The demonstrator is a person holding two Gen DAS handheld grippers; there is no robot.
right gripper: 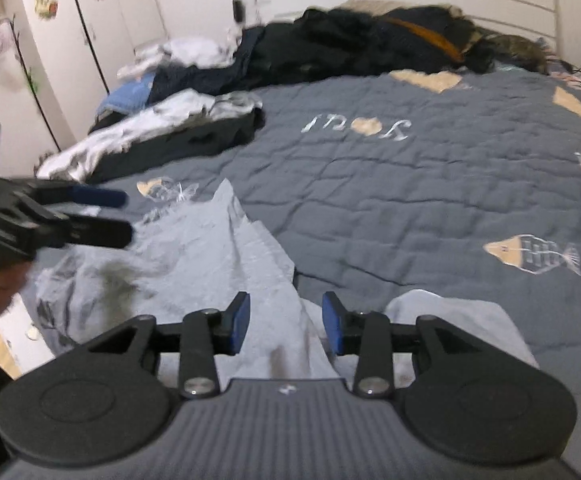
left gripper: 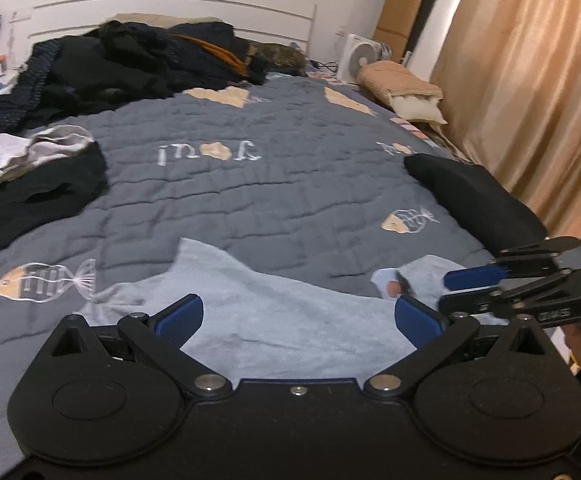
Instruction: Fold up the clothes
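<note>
Light blue garment (right gripper: 194, 248) lies crumpled on the bed (right gripper: 410, 200), directly ahead of both grippers; left gripper (left gripper: 298, 314) jaws wide apart, right gripper (right gripper: 286, 322) jaws partly apart over a fabric ridge, gripping nothing.

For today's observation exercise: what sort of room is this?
Most likely a bedroom: a bed with a grey quilted bedspread and white headboard, a heap of dark clothes on it, and peach curtains.

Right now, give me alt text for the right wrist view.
The right gripper hangs open over a crumpled pale blue cotton garment on a grey quilted bedspread. The left gripper reaches in from the left; dark clothes are heaped by the headboard.
</note>
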